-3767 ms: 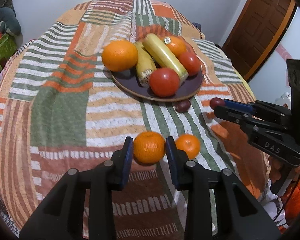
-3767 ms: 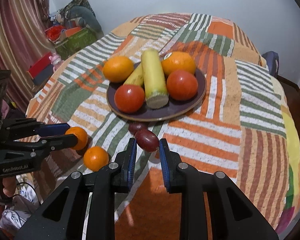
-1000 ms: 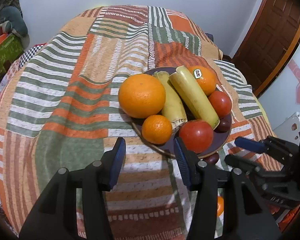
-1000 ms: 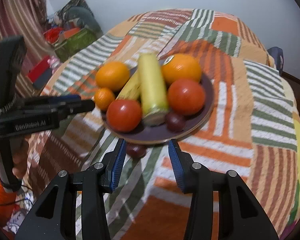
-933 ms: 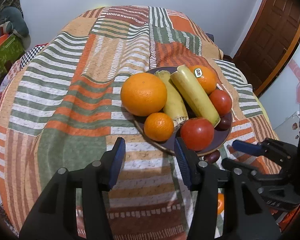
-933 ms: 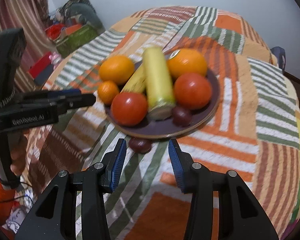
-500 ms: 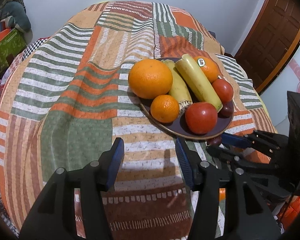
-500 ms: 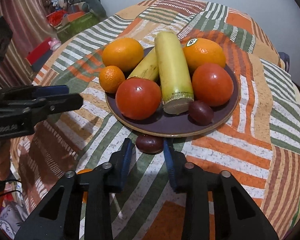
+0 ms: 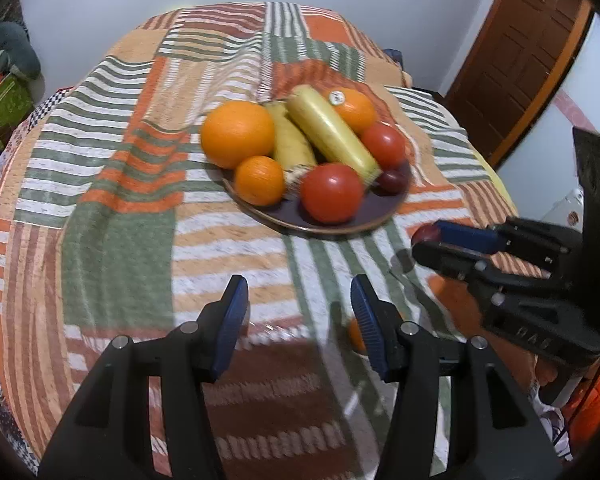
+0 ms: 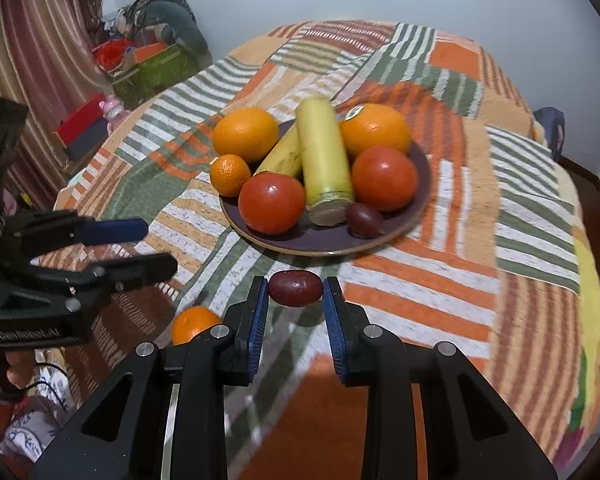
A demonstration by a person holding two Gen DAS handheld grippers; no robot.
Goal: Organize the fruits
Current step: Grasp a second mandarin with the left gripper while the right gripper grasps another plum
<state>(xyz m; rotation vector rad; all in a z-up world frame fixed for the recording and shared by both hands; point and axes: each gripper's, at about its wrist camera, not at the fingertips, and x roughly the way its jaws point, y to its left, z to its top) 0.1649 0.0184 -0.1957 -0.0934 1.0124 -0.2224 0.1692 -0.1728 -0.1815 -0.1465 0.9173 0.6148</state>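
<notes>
A dark plate [image 10: 416, 216] on the striped cloth holds two oranges, a small mandarin [image 10: 230, 175], two tomatoes, two bananas and a dark red plum [image 10: 365, 215]. My right gripper [image 10: 295, 294] is shut on a second dark red plum [image 10: 295, 287], held in front of the plate; it also shows in the left wrist view [image 9: 427, 235]. My left gripper [image 9: 298, 310] is open and empty, in front of the plate. A loose mandarin [image 10: 194, 323] lies on the cloth near the front edge, half hidden behind a left finger in the left wrist view [image 9: 356, 334].
The striped cloth [image 9: 120, 208] covers a round table. A wooden door [image 9: 532, 48] stands at the right. A green box [image 10: 156, 70] and clutter lie on the floor at the left.
My right gripper closed on the plum beside the plate and lifted it. My left gripper pulled back from the plate, still open. Earlier, one mandarin and one plum went onto the plate.
</notes>
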